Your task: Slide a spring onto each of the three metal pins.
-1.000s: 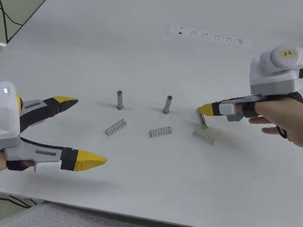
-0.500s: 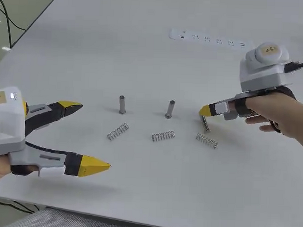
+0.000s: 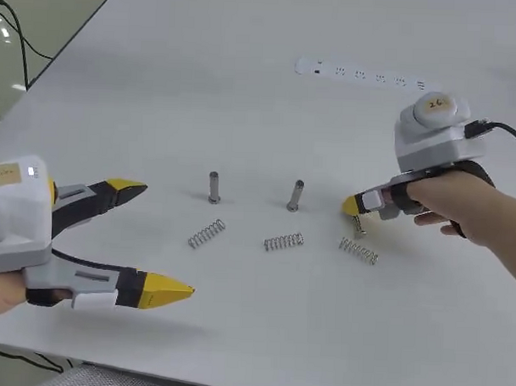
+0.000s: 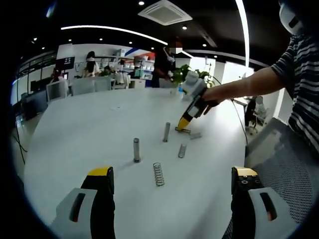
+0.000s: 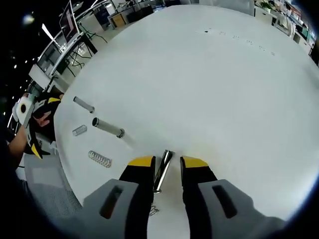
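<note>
1. My right gripper (image 3: 352, 205) has its jaws narrowed onto the third pin (image 5: 162, 169) and pinches it tilted, I judge to take on the nearest spring (image 3: 358, 251) just beside it.
2. My left gripper (image 3: 159, 238) hangs wide open, holding nothing.
3. Two upright pins (image 3: 213, 187) stand mid-table with two more springs (image 3: 206, 233) lying loose in front. Nothing blocks them, and the power strip (image 3: 360, 75) sits well apart.

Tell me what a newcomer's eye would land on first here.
At the right of the table, the right gripper grips a tilted pin. Mid-table, two more pins stand upright, with three springs lying in a row before them. At near left, the left gripper hangs wide open.
</note>
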The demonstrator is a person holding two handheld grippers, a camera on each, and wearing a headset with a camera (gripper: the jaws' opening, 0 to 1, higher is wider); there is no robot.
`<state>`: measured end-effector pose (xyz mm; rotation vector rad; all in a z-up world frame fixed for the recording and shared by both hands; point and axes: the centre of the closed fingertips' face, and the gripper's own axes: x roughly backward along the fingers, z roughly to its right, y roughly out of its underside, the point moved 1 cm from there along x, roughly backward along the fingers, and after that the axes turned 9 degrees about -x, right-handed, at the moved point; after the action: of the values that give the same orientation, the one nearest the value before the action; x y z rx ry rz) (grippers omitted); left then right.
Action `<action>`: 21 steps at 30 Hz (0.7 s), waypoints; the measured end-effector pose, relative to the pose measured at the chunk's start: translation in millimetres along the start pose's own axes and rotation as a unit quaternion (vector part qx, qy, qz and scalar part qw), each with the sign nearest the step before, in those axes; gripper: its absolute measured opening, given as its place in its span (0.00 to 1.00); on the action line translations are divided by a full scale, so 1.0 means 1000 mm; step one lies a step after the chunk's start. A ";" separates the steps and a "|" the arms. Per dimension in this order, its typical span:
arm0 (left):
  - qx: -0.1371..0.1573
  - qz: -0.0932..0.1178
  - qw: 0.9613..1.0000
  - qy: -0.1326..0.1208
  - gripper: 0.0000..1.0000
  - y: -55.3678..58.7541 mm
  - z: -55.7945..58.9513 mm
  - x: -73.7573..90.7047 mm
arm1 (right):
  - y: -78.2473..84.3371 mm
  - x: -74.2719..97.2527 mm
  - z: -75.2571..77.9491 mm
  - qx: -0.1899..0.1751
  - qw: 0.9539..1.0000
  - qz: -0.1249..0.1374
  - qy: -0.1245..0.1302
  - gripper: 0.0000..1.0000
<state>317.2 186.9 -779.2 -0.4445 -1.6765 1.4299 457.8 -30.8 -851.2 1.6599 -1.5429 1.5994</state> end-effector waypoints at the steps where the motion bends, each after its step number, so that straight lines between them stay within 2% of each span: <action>1: 0.001 0.000 1.000 -0.001 0.97 0.000 -0.001 0.000 | 0.000 0.000 0.000 -0.001 1.000 -0.001 0.002 0.21; 7: 0.002 -0.001 1.000 -0.001 0.97 0.002 0.000 0.000 | 0.002 -0.001 0.000 0.031 0.999 -0.006 0.015 0.13; 21: -0.001 -0.004 1.000 0.001 0.97 0.003 0.003 0.000 | 0.010 0.001 -0.002 0.018 1.000 0.025 -0.002 0.10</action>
<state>313.6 186.1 -782.0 -0.4389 -1.6764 1.4230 448.2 -33.2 -853.6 1.6574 -1.5777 1.6601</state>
